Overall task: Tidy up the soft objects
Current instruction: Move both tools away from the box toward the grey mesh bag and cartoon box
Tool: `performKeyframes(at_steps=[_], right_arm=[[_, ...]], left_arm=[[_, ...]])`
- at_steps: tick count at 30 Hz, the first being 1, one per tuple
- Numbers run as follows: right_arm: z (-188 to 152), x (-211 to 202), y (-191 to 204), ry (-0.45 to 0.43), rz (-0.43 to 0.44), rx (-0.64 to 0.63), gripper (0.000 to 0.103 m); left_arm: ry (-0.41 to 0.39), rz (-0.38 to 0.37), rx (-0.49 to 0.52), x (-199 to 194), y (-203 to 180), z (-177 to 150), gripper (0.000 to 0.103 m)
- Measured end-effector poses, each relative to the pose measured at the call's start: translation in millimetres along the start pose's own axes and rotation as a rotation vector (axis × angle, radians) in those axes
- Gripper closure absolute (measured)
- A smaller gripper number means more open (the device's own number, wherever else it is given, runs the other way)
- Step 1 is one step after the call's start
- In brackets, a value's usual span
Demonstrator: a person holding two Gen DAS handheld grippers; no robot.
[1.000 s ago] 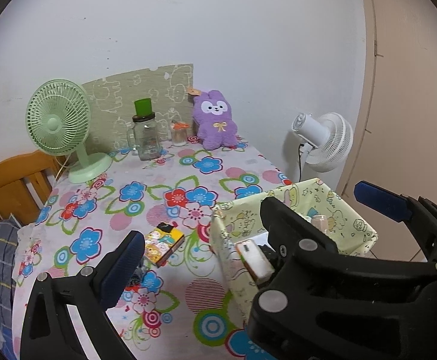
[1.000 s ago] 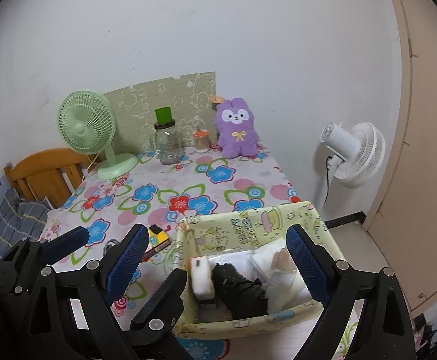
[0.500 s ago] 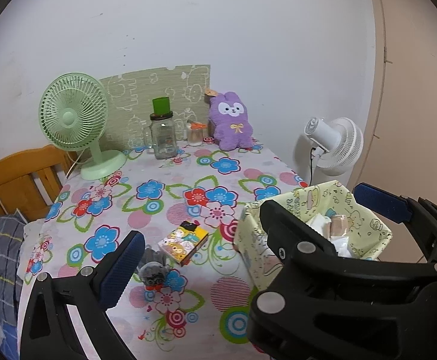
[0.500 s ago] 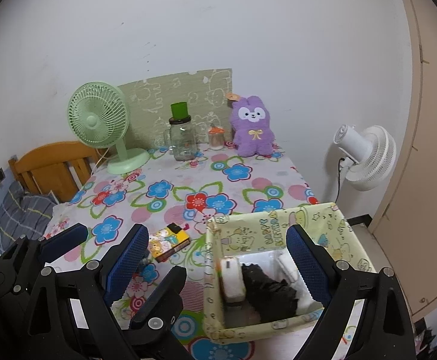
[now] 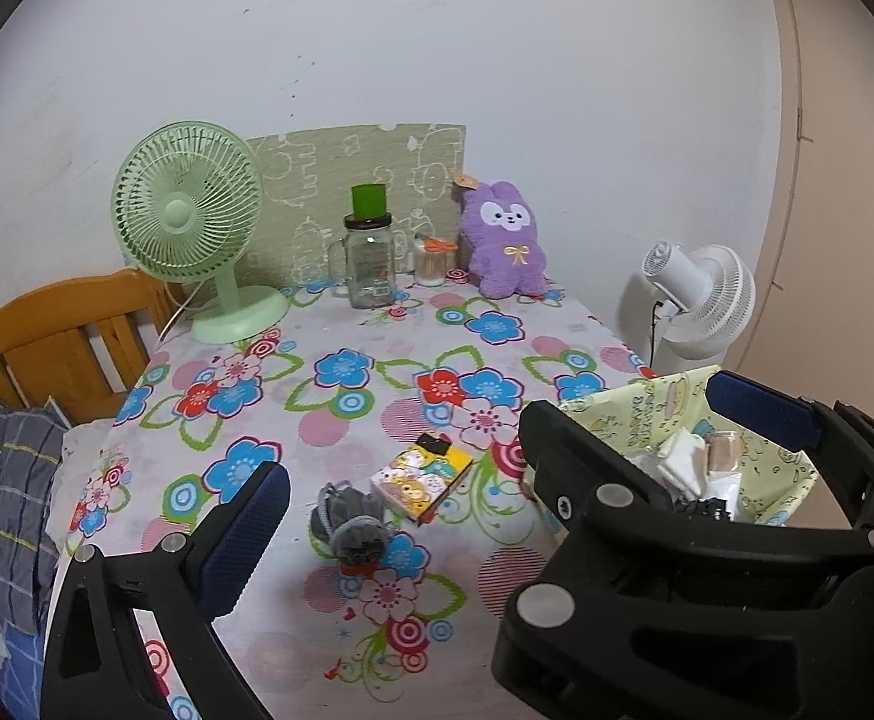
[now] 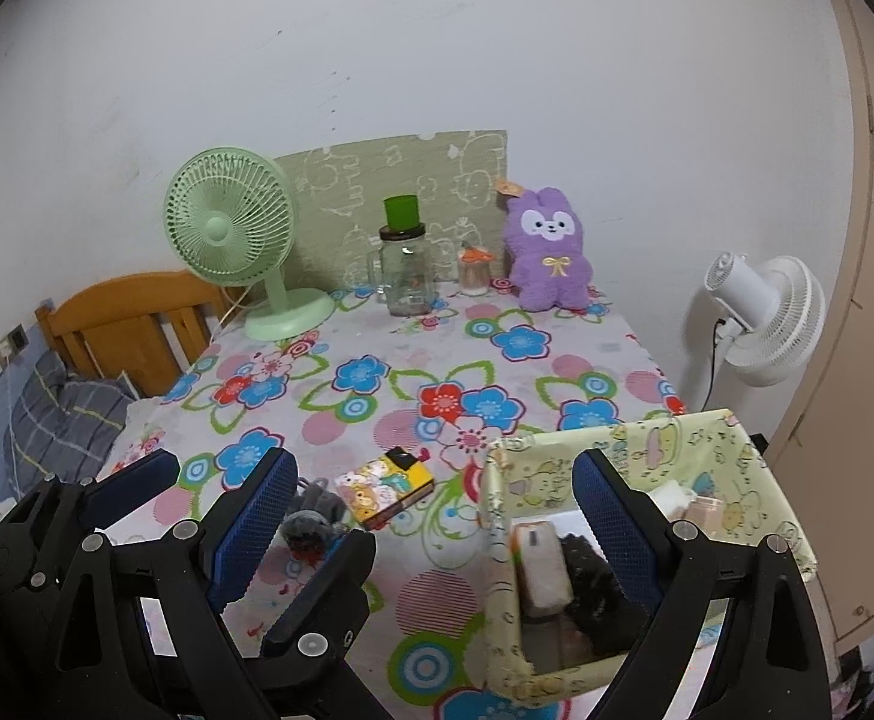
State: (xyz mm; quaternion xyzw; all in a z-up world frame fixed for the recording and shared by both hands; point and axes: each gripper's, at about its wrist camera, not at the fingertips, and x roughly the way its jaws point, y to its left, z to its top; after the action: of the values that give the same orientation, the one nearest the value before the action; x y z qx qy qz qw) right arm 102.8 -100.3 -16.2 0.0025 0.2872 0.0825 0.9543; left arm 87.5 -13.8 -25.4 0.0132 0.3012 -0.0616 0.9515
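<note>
Presently both grippers' jaws gape empty above the table (image 5: 329,438), grey socks (image 5: 350,525) beside the fabric basket (image 6: 634,450).

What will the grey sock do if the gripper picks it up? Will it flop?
The grey sock lies bunched and rumpled on the tablecloth, so it will probably sag and dangle from the pinch. It looks like knit fabric, so probably light, unlikely to slip, and will not roll.
</note>
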Motion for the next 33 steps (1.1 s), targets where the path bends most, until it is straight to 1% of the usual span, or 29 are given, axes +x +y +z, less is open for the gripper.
performKeyframes(at_steps=[17,29,33], right_arm=[[-2,30,31,0.039,0.033,-0.032,0.008],[-10,60,50,0.082,0.049,-0.059,0.008],[-14,70,55,0.098,0.054,-0.072,0.008]], left_arm=[[0.031,0.036,-0.036,15,32,-8,0.001],[0.082,0.061,-0.073,36,55,-20,0.001],[0.104,0.07,-0.088,43,62,-27,0.003]])
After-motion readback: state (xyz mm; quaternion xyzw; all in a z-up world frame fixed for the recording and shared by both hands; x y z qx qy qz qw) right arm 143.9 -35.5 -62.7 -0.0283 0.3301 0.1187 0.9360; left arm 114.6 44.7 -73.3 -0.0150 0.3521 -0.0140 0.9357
